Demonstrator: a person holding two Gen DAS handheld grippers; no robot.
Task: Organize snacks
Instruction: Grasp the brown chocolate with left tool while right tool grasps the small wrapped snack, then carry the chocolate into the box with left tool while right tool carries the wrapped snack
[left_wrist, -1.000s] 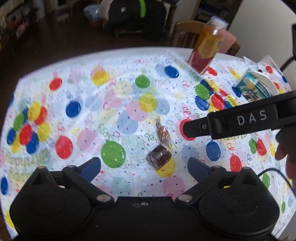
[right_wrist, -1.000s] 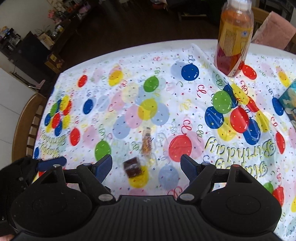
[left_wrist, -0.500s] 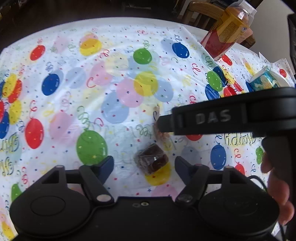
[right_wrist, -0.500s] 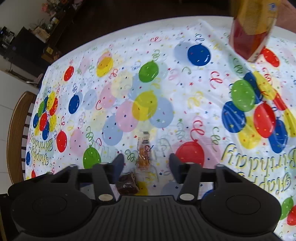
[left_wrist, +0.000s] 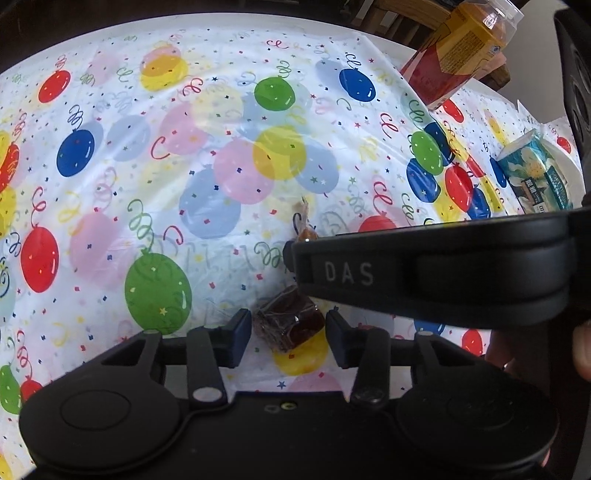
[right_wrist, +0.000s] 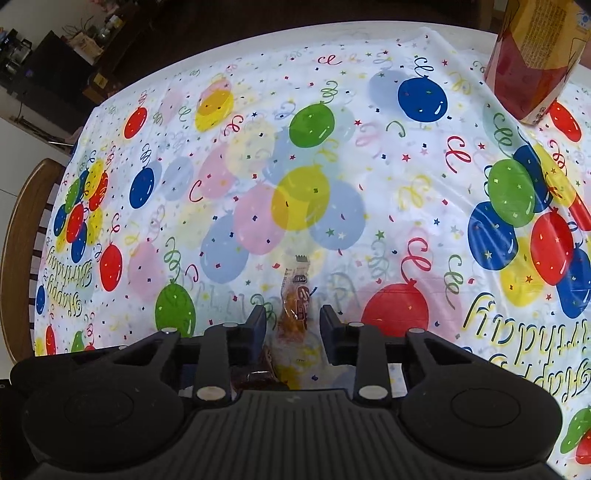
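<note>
A brown wrapped candy (left_wrist: 289, 325) lies on the balloon tablecloth (left_wrist: 207, 155) between the fingertips of my left gripper (left_wrist: 286, 332), which is open with a small gap on each side. An orange wrapped candy (right_wrist: 295, 295) lies lengthwise just beyond it, its near end between the fingertips of my right gripper (right_wrist: 293, 325), also open. In the left wrist view the right gripper's black finger (left_wrist: 369, 273) crosses from the right and hides most of the orange candy (left_wrist: 306, 230). The brown candy (right_wrist: 258, 376) peeks out under the right gripper.
A tall orange drink bottle (right_wrist: 535, 55) stands at the far right of the table. A blue-green packet (left_wrist: 532, 177) lies to the right. A wooden chair (right_wrist: 18, 240) sits at the table's left edge. A hand (left_wrist: 581, 354) holds the right gripper.
Both grippers came down and forward onto the candies. Their fingers narrowed, the left around the brown candy and the right around the orange one.
</note>
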